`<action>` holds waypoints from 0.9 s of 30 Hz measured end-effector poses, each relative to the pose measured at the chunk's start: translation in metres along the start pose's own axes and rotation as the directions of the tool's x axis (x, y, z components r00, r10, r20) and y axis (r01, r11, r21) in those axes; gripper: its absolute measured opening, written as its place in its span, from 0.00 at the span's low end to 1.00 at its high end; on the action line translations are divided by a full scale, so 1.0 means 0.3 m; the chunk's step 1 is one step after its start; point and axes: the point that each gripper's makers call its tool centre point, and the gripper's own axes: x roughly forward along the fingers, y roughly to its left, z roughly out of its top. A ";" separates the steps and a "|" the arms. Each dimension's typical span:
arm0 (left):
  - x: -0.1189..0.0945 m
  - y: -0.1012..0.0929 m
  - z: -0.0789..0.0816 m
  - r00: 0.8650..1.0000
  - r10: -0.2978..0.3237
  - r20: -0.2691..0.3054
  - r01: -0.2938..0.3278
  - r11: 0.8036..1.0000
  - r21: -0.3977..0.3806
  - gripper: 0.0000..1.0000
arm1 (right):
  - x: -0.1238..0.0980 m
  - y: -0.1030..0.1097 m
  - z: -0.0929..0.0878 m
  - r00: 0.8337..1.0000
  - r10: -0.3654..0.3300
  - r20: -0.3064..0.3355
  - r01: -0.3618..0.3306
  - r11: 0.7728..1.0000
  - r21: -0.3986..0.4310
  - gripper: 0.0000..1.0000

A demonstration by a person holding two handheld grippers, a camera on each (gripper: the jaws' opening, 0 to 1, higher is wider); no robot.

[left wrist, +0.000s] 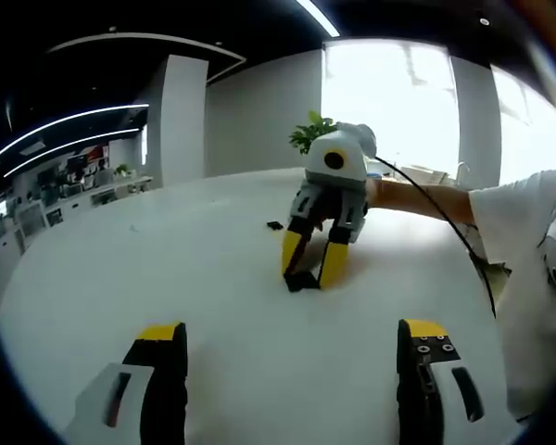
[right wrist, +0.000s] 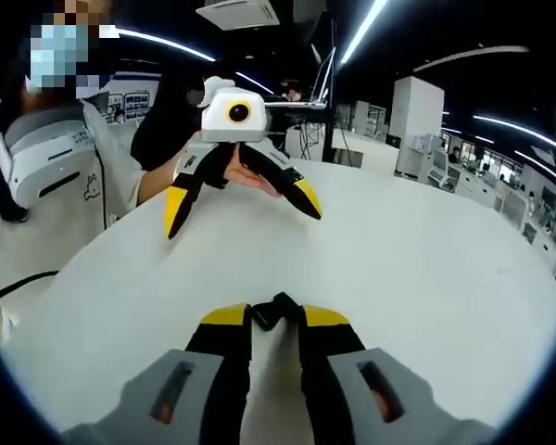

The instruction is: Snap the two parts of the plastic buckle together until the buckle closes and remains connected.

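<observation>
Buckle part: black, on the white table, pinched between my right claw's yellow tips.
Second small black piece: lying on the table beyond my right claw.
Left claw: spread wide, holding nothing, above the table.

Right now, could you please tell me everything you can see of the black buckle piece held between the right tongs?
The buckle piece is small, black and looks like plastic. It sits pinched between the yellow tips of the right tongs, low over the white table, and seems to touch it in the left gripper view. Only its upper end shows past the tips; its prongs or socket are too small to make out. The left tongs stand open, apart from it.
</observation>
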 end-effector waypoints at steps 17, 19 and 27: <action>0.005 0.001 0.003 1.000 -0.010 0.003 0.010 1.000 -0.006 0.95 | -0.056 0.103 -0.021 0.991 0.131 0.007 -0.131 0.991 -0.015 0.19; 0.006 0.002 0.002 1.000 -0.011 0.001 0.011 1.000 -0.006 0.95 | -0.058 0.109 -0.020 0.991 0.136 0.007 -0.135 0.991 -0.014 0.19; 0.007 0.006 0.003 1.000 -0.008 0.002 0.008 1.000 -0.009 0.95 | -0.049 0.032 0.006 0.999 0.002 0.053 -0.004 0.999 0.047 0.19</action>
